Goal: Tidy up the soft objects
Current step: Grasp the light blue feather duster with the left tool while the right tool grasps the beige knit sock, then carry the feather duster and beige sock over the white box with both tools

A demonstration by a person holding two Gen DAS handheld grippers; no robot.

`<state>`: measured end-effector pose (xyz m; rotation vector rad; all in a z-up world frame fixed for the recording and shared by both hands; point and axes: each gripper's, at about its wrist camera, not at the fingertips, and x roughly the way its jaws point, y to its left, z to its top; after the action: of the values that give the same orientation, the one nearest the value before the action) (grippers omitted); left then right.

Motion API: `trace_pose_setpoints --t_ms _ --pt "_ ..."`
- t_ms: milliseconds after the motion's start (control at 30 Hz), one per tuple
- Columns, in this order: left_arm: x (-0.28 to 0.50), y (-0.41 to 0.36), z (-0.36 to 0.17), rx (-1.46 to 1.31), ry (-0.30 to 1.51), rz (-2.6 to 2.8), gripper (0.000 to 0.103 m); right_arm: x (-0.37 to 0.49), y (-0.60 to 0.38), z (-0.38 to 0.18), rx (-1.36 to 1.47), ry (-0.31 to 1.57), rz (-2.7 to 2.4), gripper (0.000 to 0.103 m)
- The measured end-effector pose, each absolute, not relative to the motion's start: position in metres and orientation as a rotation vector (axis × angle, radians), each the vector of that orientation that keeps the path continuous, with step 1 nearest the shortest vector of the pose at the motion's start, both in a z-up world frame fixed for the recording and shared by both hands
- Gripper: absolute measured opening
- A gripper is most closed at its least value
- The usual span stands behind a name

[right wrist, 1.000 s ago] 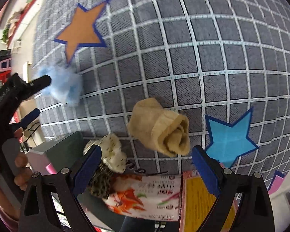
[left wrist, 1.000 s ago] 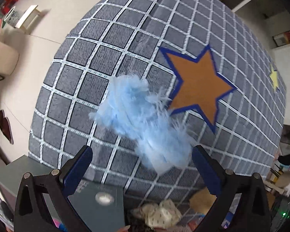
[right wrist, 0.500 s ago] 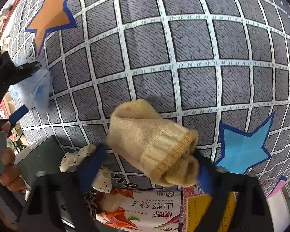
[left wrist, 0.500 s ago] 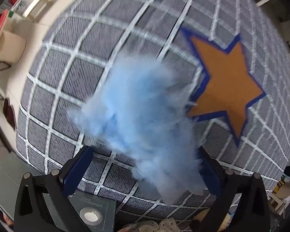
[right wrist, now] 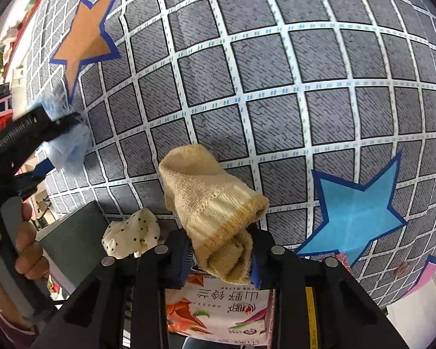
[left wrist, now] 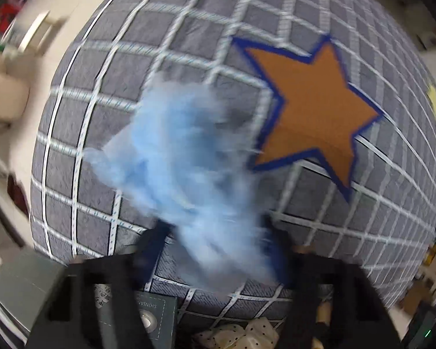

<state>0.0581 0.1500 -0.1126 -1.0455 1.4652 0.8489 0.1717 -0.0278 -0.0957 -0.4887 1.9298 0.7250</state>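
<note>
On the grid-patterned mat [right wrist: 276,87], the pick-up step is judged under way: closing jaws of the left gripper [left wrist: 218,238] pinch a blue fluffy piece [left wrist: 174,157], those of the right gripper [right wrist: 221,250] a rolled beige sock [right wrist: 212,203]; lifting is called for next.

place: home room | evidence: star-patterned grey rug [right wrist: 276,93] on pale floor [left wrist: 58,8]; furniture at the edges, blurred

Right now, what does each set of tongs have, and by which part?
Both are closing on something. Left tongs: the blue fluffy piece, by its near lower end. Right tongs: the rolled tan sock, by its folded cuff end.
</note>
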Motion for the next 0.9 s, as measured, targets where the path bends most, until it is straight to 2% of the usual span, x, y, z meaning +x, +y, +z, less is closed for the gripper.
trace_pose_setpoints --t_ms 33,67,533,900 --pt "0.061 0.148 -0.11 -1.037 1.456 0.819 0.03 0.173 -0.03 -0.094 -0.484 1.924 0.726 0.032" --pt "0.067 0.142 -0.105 -1.029 1.444 0.802 0.028 0.174 -0.031 -0.091 -0.479 1.918 0.728 0.026" --pt "0.083 0.082 0.006 -0.681 1.291 0.663 0.028 0.203 -0.051 -0.009 -0.308 1.767 0.815 0.025" --pt "0.057 0.022 0.044 -0.605 1.24 0.538 0.028 0.159 -0.081 0.053 -0.326 1.582 0.885 0.025"
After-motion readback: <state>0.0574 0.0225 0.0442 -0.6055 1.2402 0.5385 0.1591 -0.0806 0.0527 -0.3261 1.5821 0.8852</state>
